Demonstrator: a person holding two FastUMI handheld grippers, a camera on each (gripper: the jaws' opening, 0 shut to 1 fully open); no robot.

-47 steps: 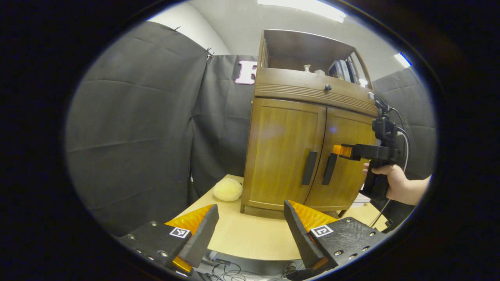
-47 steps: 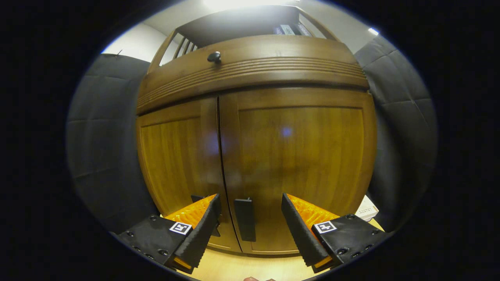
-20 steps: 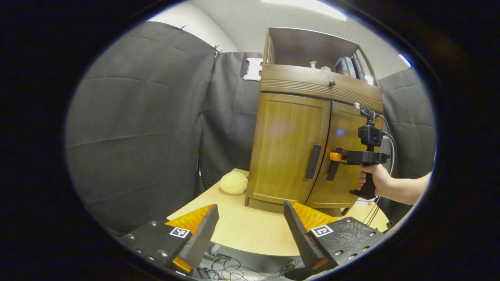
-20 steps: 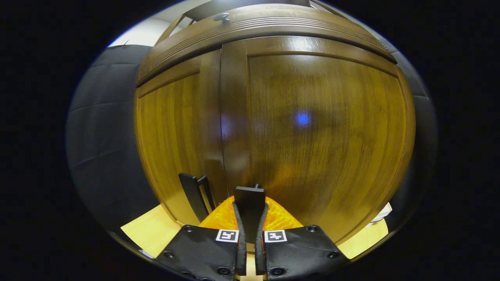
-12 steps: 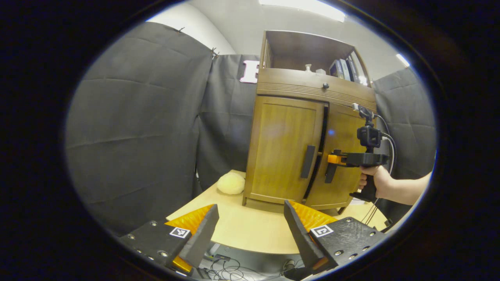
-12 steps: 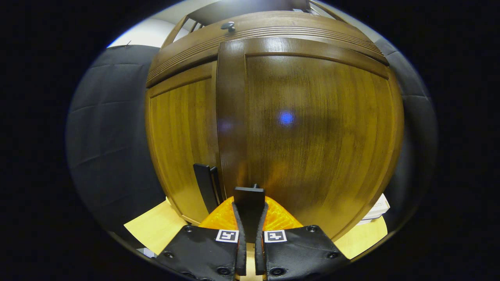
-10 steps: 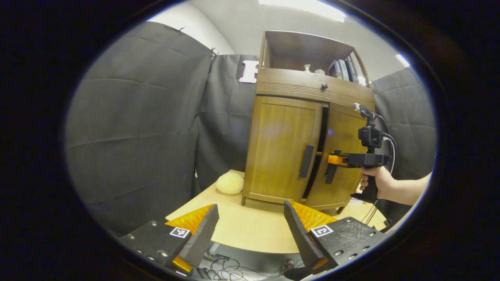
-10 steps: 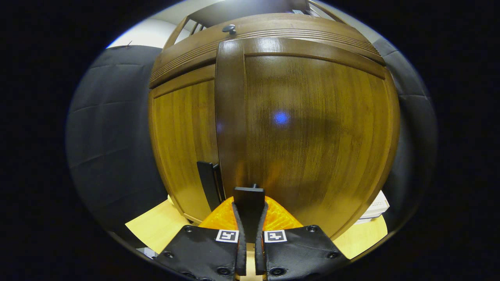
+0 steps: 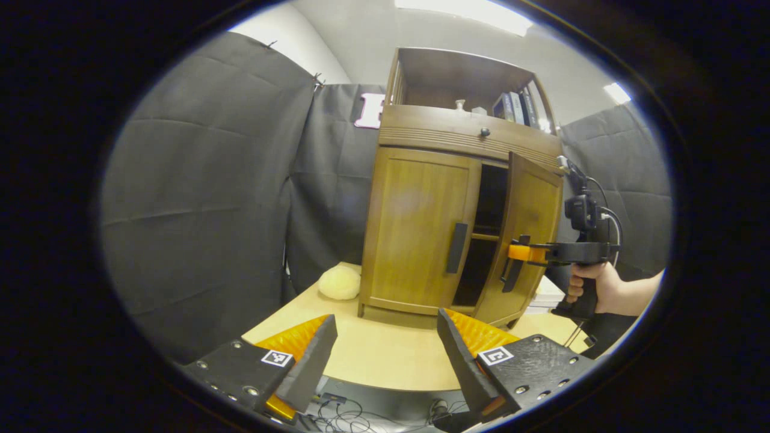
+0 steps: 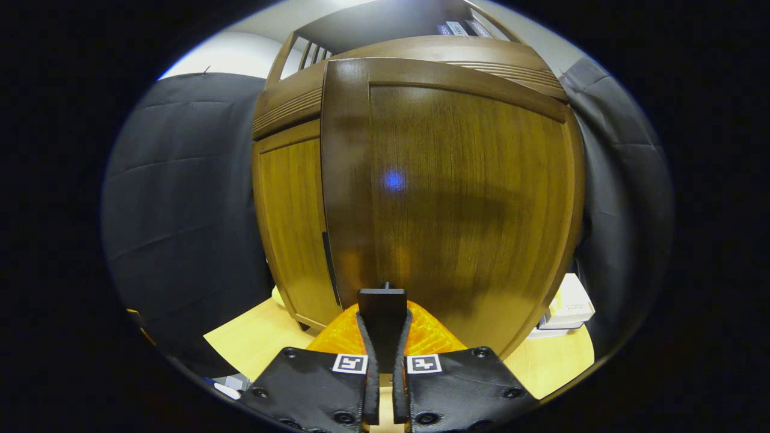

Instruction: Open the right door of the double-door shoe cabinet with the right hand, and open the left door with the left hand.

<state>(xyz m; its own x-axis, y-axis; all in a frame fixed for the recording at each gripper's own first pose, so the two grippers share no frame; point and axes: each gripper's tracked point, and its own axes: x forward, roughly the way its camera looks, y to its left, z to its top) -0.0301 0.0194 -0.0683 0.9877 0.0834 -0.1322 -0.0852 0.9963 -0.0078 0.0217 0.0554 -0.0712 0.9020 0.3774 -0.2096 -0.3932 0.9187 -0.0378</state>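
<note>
In the left gripper view, my left gripper (image 9: 385, 355) hangs released at six o'clock, its fingers wide apart over the table (image 9: 385, 361). The shoe cabinet (image 9: 460, 210) stands at one o'clock. Its left door (image 9: 421, 231) is closed and its right door (image 9: 529, 234) is swung partly out.

In the right gripper view, my right gripper (image 10: 384, 337) is clenched on the right door handle (image 10: 382, 313) at six o'clock.

You see a shoe cabinet (image 9: 421, 234) of glossy grained wood, matt dark door handles (image 9: 456, 248), wall of matt cloth (image 9: 198, 198).
</note>
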